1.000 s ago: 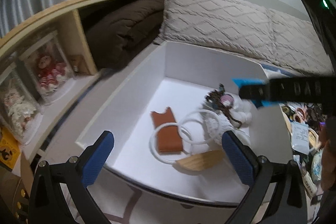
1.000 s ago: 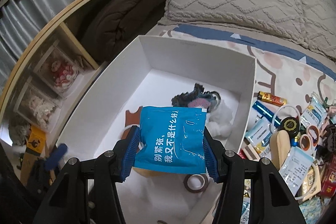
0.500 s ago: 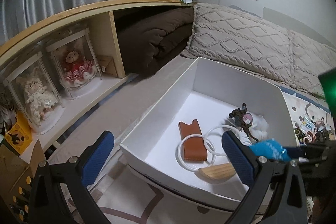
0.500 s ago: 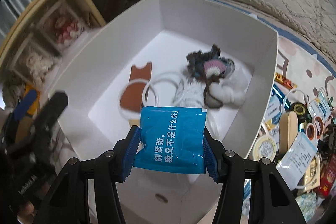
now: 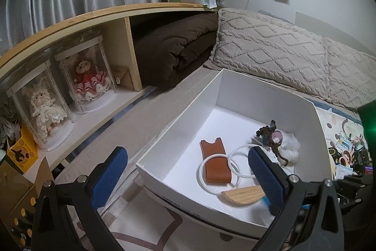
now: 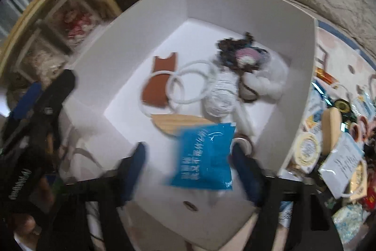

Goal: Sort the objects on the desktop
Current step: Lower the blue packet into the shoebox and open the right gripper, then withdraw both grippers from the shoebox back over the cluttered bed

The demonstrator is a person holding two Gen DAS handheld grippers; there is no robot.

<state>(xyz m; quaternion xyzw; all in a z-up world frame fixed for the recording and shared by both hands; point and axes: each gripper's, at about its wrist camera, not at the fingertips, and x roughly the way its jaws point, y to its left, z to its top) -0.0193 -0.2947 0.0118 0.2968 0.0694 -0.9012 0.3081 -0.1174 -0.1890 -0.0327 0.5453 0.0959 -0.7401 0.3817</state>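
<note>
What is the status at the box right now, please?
Right tool opening, blue packet loose between its pads, over the white box. Left tool open, empty, beside the box. Nothing in the way.

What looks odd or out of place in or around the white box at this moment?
The blue packet hangs tilted and blurred over the near end of the white box, between the opening jaws of the right claw, and no pad presses on it. The other things lie flat inside the box.
</note>
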